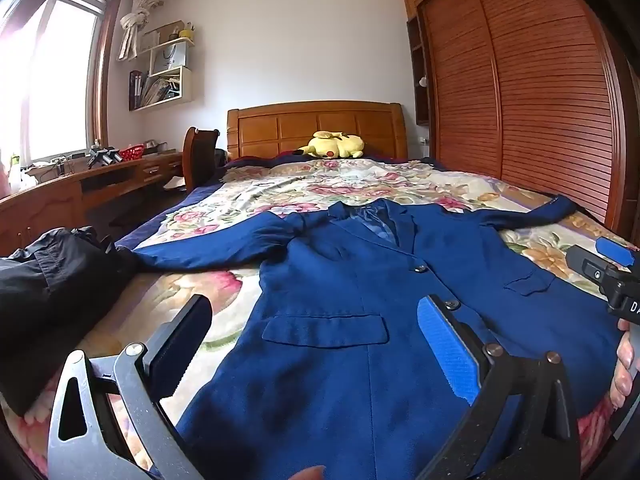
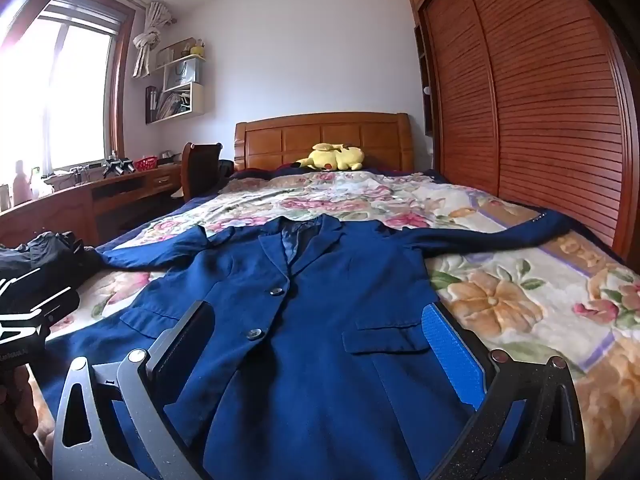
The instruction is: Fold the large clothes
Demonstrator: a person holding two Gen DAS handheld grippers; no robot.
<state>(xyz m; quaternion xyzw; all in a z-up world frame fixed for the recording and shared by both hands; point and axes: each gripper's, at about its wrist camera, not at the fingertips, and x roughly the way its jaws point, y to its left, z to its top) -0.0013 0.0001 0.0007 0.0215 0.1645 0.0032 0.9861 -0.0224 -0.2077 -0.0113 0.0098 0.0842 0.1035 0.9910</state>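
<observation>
Left wrist view: navy blue woven suit jacket spread flat, front up, sleeves out on floral bedspread, ready for folding; left gripper and right gripper both wide, empty, poised over hem.

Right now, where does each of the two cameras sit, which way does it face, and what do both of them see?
Left wrist: on the left gripper, over the jacket's hem, facing the headboard; its open fingers, the right gripper and a hand show.
Right wrist: on the right gripper, further right, facing likewise; its open fingers and the left gripper show.
Shared: jacket, floral bedspread, yellow plush toy, wardrobe, window.
</observation>
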